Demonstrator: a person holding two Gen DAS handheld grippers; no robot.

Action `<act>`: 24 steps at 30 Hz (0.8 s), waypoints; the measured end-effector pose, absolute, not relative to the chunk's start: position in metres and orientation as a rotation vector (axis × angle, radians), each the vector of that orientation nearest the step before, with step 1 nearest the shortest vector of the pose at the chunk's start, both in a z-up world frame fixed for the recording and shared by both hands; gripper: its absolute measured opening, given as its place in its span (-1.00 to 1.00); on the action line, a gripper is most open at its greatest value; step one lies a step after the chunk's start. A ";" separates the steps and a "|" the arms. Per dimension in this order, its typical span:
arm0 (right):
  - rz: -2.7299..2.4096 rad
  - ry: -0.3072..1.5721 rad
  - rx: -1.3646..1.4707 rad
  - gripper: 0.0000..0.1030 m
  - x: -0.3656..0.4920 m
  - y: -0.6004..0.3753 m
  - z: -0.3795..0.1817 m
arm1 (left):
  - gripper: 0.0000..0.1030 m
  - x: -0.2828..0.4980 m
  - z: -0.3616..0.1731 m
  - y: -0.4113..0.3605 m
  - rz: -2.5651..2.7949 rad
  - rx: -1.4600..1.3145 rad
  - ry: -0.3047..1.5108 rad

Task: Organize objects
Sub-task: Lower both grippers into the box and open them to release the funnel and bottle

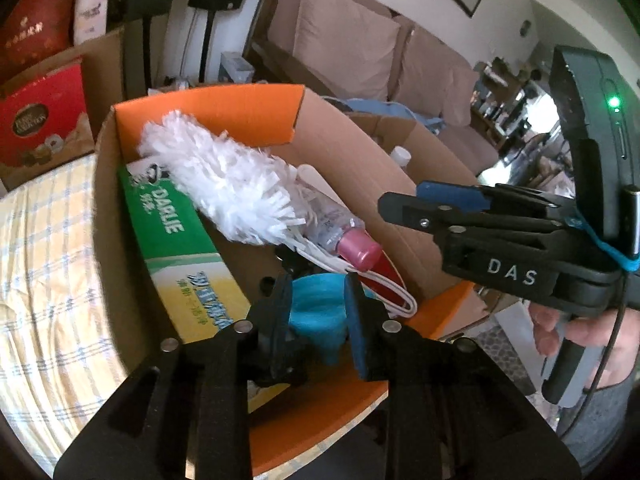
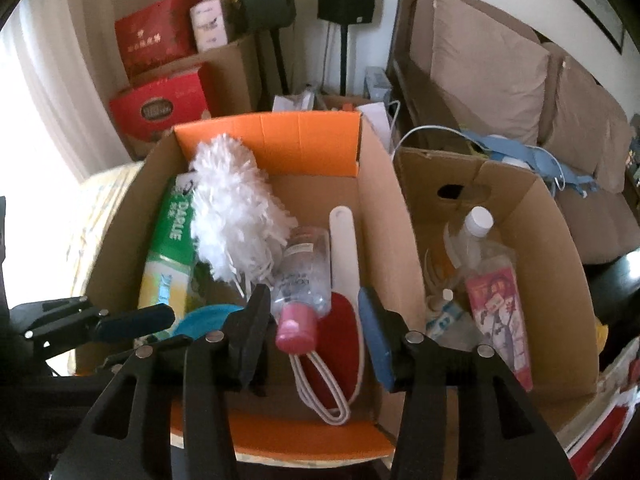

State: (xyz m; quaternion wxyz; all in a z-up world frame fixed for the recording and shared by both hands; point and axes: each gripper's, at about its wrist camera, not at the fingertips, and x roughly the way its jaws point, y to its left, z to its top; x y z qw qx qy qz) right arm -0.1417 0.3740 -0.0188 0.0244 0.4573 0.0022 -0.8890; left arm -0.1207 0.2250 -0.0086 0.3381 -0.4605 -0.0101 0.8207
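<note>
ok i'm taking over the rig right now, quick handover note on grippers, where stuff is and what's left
Left gripper: open, over the blue cup in the orange-flapped box; the cup sits between its fingers, not gripped.
Right gripper: open, empty, above the pink-capped bottle.
Already in that box: white duster, green Darlie carton, the bottle, red paddle, white cable, blue cup.
The neighbouring box on the right holds a white-capped bottle and packets.
Left: probably moving the remaining items; which ones is unclear.
</note>
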 end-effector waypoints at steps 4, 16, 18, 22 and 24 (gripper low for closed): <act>-2.776 0.007 1.362 -0.07 -0.135 0.369 -0.009 | -0.23 -0.117 0.004 0.214 2.192 -1.168 -0.005; -2.841 0.052 1.220 0.37 -0.115 0.344 0.008 | 0.46 -0.104 0.031 0.167 2.369 -1.092 0.013; -2.835 0.035 1.205 0.43 -0.113 0.341 0.009 | 0.47 -0.104 0.031 0.161 2.389 -1.096 0.013; -2.818 0.027 1.196 0.50 -0.110 0.333 0.009 | 0.50 -0.105 0.032 0.149 2.411 -1.110 -0.003; -2.810 0.022 1.185 0.59 -0.108 0.329 0.008 | 0.61 -0.103 0.033 0.144 2.422 -1.108 -0.002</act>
